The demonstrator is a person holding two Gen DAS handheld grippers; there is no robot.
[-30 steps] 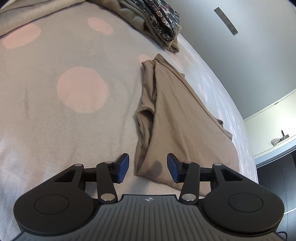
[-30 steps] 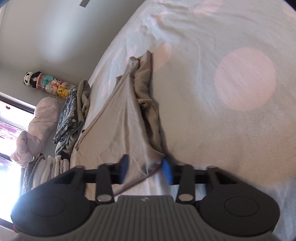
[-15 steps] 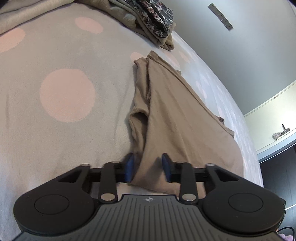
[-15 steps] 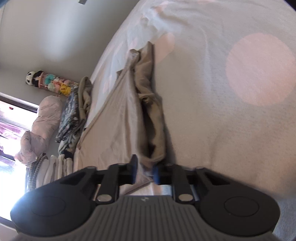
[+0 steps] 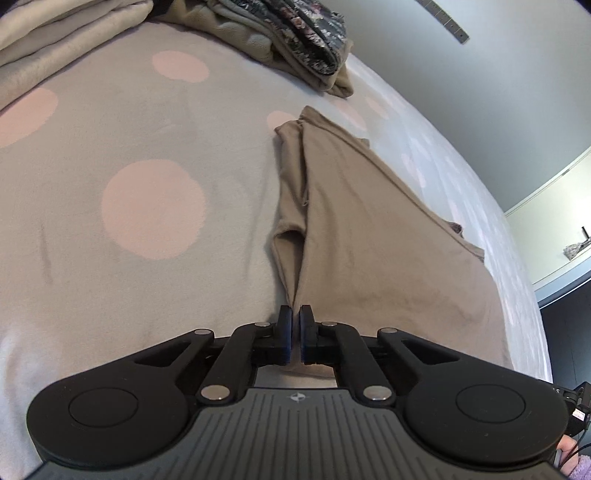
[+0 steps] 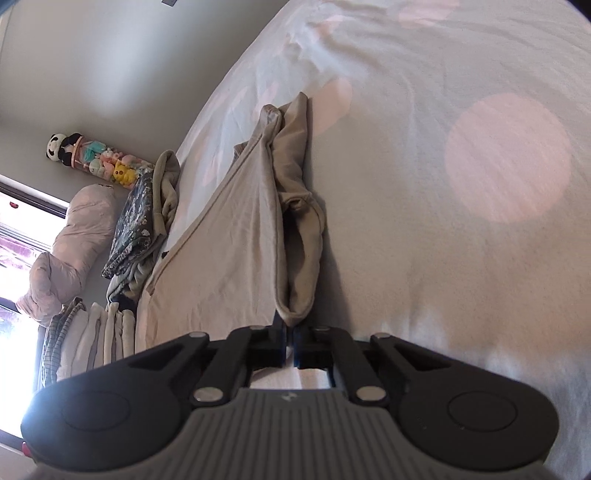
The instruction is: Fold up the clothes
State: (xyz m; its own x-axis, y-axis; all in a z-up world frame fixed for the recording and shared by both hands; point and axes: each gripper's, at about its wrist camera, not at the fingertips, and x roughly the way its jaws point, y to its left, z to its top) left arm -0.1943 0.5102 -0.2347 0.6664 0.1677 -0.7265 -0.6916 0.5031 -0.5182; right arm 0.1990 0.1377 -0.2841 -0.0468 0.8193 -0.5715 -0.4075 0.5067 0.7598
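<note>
A tan garment point(image 5: 362, 229) lies stretched lengthwise on a grey bedspread with pink dots point(image 5: 155, 210). Its long left edge is folded over into a narrow flap. My left gripper point(image 5: 295, 317) is shut on the near corner of that folded edge. In the right wrist view the same tan garment point(image 6: 236, 251) runs away from me. My right gripper point(image 6: 290, 332) is shut on the near end of its folded edge, which bulges just ahead of the fingertips.
A heap of unfolded clothes with a dark floral piece point(image 5: 306, 33) lies at the far end of the bed, also in the right wrist view point(image 6: 136, 221). Folded beige fabric point(image 5: 55, 40) lies far left. Stacked folded clothes point(image 6: 96, 343) and a pillow point(image 6: 70, 251) lie left. A shelf point(image 5: 561, 258) stands right.
Both grippers moved in onto the garment's near corners and closed from open to shut on the fabric. The folded edge now pulls taut toward each gripper.
</note>
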